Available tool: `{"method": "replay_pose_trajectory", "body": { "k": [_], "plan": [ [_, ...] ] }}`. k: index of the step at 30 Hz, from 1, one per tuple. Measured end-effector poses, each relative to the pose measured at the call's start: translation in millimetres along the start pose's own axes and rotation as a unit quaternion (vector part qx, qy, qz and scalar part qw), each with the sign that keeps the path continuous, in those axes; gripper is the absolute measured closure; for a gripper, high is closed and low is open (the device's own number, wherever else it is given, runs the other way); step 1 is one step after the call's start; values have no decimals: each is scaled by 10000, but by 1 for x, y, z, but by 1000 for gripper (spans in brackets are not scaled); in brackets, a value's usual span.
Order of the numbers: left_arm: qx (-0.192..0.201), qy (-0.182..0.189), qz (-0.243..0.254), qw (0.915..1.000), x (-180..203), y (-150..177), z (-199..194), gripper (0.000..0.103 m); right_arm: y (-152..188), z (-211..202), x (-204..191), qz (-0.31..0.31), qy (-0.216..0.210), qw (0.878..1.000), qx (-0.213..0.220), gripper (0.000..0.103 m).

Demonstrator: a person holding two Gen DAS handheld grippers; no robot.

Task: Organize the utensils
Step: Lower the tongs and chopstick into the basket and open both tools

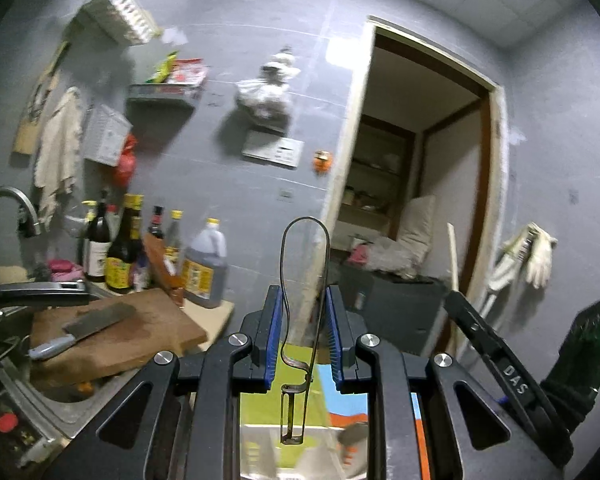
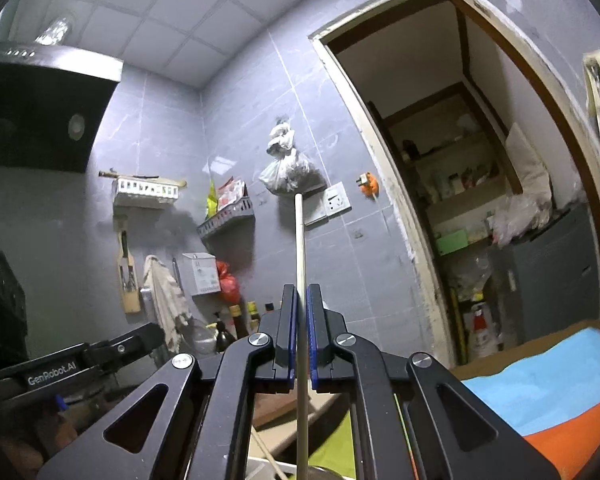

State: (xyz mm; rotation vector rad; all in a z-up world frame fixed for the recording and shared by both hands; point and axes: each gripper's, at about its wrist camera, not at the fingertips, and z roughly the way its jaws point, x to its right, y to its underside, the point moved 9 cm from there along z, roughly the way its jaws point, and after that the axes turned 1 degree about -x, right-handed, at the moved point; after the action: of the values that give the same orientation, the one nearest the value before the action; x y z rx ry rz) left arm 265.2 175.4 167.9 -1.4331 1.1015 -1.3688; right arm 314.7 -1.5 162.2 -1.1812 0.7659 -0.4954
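My left gripper point(image 1: 303, 322) is shut on a thin metal wire-handled peeler point(image 1: 324, 264), held upright; its loop rises above the blue pads point(image 1: 274, 328) and its blade end hangs below. My right gripper point(image 2: 302, 322) is shut on a pale chopstick point(image 2: 299, 248), held upright, its top rising well above the fingertips and its lower end passing down between the arms. Another pale stick point(image 2: 266, 452) lies slanted below. Both grippers are raised in the air, facing the grey tiled wall.
A wooden cutting board point(image 1: 140, 332) with a cleaver point(image 1: 88, 326) lies by the sink point(image 1: 32, 396) and faucet point(image 1: 4, 208). Sauce bottles point(image 1: 120, 248) stand behind it. A colourful mat point(image 2: 548, 392) lies at lower right. An open doorway point(image 2: 460, 184) is at right. The other gripper shows in the left wrist view point(image 1: 496, 360).
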Motion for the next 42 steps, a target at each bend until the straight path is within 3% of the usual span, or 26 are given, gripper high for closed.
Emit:
{"method": "replay_pose_trajectory", "body": {
  "k": [12, 20, 35, 42],
  "plan": [
    [-310, -290, -371, 9984, -45, 39, 26, 85, 40, 26, 6, -185, 442, 9988, -119, 100],
    [-424, -322, -434, 9976, -43, 58, 30, 85, 58, 31, 14, -266, 555, 9976, -325, 100],
    [-537, -461, -70, 9975, -28, 85, 30, 85, 78, 33, 13, -411, 605, 9961, -493, 100],
    [-722, -433, 42, 9964, -25, 97, 29, 85, 88, 29, 3, -751, 516, 9927, -787, 100]
  ]
}}
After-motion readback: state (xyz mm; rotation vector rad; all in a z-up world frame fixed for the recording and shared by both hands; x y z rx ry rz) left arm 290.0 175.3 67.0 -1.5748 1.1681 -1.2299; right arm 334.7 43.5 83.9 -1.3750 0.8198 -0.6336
